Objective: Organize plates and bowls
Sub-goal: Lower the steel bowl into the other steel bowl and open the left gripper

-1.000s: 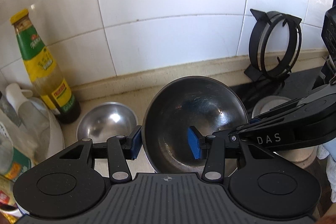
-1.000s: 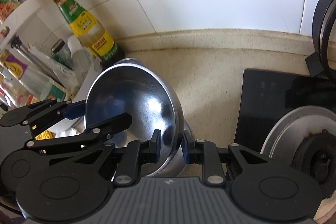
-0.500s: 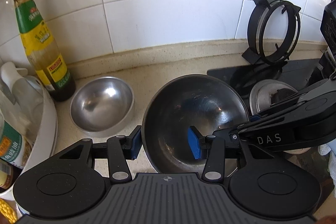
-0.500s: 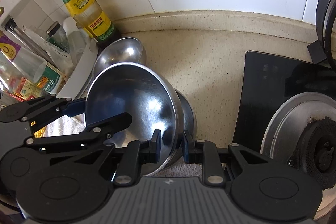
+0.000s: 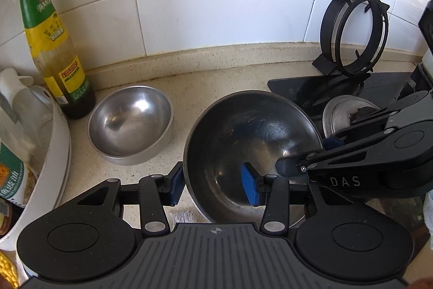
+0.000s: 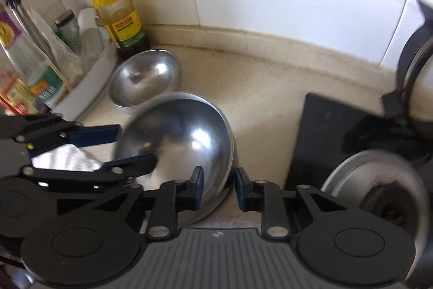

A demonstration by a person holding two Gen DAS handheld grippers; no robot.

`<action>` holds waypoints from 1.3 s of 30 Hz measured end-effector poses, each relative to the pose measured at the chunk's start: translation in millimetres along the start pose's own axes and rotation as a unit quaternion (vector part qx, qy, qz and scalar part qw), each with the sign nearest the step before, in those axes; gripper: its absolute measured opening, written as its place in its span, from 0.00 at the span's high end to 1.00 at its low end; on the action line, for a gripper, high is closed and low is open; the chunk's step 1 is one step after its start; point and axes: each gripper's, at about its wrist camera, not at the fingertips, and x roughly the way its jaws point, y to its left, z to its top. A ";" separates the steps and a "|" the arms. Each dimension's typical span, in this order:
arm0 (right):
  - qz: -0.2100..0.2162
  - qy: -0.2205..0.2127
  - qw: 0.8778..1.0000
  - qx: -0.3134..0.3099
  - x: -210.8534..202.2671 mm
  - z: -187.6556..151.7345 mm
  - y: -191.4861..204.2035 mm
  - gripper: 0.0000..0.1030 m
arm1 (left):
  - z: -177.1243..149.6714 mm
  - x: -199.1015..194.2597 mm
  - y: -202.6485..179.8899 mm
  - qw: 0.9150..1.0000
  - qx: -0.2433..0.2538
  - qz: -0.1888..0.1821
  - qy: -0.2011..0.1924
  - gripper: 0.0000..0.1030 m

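Left claw [image 5: 213,187] clamps big bowl [image 5: 251,151] rim, steadying it on the surface; right claw [image 6: 217,187] opening, rim between pads untouched. Small bowl [image 5: 130,121] ahead-left, likely nesting target.

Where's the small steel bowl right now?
The small steel bowl sits upright on the counter, left of centre in the left wrist view, beside the sauce bottle and left of the large bowl.

Place: we are in a home kitchen | We see: white wall tiles [image 5: 222,18], a stone counter [image 5: 216,72], a sauce bottle [image 5: 51,45], a black stove top [image 6: 338,137], steel bowls [image 5: 130,121]
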 end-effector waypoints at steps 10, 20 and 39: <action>-0.069 -0.059 0.994 -0.060 -18.7 -1.4 15.4 0.60 | -2.9 -2.1 9.3 1.000 -0.012 0.014 -0.004 0.38; -0.093 -0.090 0.987 -0.098 -29.2 4.6 29.4 0.58 | -4.2 -13.1 21.8 0.999 -0.030 0.024 -0.014 0.36; -0.111 -0.113 0.977 -0.146 -26.6 14.0 52.3 0.54 | -6.5 -18.8 43.5 0.997 -0.055 0.041 -0.017 0.33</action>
